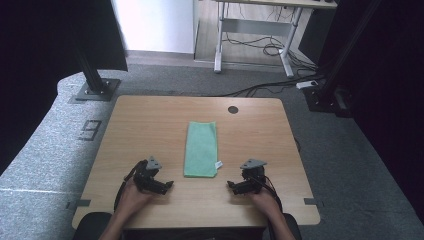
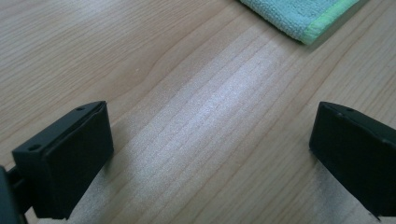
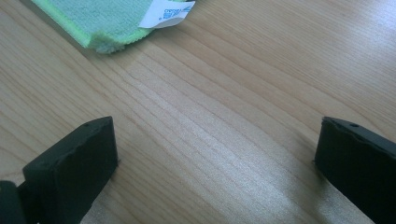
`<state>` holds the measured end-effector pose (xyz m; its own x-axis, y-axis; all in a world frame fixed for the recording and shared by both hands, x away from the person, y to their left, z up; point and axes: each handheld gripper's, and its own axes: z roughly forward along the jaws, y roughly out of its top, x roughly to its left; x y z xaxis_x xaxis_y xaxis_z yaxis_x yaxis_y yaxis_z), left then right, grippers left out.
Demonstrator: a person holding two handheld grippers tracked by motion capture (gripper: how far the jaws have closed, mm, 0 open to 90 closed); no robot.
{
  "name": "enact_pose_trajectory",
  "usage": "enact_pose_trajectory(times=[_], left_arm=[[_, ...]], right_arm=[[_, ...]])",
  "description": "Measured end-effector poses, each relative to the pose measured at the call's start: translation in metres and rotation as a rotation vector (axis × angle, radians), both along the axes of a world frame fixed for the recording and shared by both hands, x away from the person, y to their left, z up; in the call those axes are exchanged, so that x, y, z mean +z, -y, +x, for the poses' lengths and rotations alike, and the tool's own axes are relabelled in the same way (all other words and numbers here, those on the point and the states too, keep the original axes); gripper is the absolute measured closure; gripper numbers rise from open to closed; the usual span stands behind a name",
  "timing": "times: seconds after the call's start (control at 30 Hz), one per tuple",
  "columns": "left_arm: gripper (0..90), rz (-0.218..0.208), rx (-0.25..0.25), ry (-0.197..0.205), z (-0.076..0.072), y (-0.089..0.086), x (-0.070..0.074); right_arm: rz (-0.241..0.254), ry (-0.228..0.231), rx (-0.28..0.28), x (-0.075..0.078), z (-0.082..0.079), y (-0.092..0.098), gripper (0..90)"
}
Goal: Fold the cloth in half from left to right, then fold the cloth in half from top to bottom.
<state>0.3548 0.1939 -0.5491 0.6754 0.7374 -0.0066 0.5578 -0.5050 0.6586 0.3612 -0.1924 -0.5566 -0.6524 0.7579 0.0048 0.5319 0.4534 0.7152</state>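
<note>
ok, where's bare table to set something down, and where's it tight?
Bare wood on both sides of the cloth, out to the table edges, and beyond it up to the round hole. It's tight at the near edge: the left tongs and right tongs flank the cloth's near corners, both open.

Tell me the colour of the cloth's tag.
White with small blue print; the tag shows best in the right gripper view.
</note>
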Motion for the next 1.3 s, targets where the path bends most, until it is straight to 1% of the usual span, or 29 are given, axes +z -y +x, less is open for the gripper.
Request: enact_pose_trajectory(times=[0.47,0.6,0.7,0.77,1.0,1.07,1.2,1.3], left_arm=[[0.0,0.0,0.006,0.0,0.003,0.001,0.0],[0.0,-0.001,0.021,-0.001,0.004,0.003,0.0],[0.0,0.01,0.024,-0.015,0.006,0.006,0.002],[0.0,0.001,0.023,-0.026,0.008,0.008,0.003],[0.2,-0.045,0.011,-0.002,0.012,0.012,0.014],[0.2,-0.054,0.009,0.008,0.015,0.014,0.017],[0.4,-0.061,-0.004,0.023,0.023,0.019,0.024],[0.8,-0.075,-0.01,0.026,0.031,0.027,0.026]], right_arm=[[0.0,-0.001,-0.003,0.0,0.0,0.0,0.0],[0.002,-0.001,0.002,0.0,0.0,0.0,0.0],[-0.001,-0.006,0.007,0.001,0.001,0.0,0.0],[0.004,-0.008,0.011,0.002,0.001,0.0,0.7],[0.021,0.004,0.025,0.008,0.004,-0.005,0.8],[0.02,-0.001,0.028,0.01,0.006,-0.008,0.8],[0.024,-0.005,0.042,0.015,0.012,-0.016,0.7],[0.025,0.006,0.048,0.021,0.017,-0.024,0.7]])
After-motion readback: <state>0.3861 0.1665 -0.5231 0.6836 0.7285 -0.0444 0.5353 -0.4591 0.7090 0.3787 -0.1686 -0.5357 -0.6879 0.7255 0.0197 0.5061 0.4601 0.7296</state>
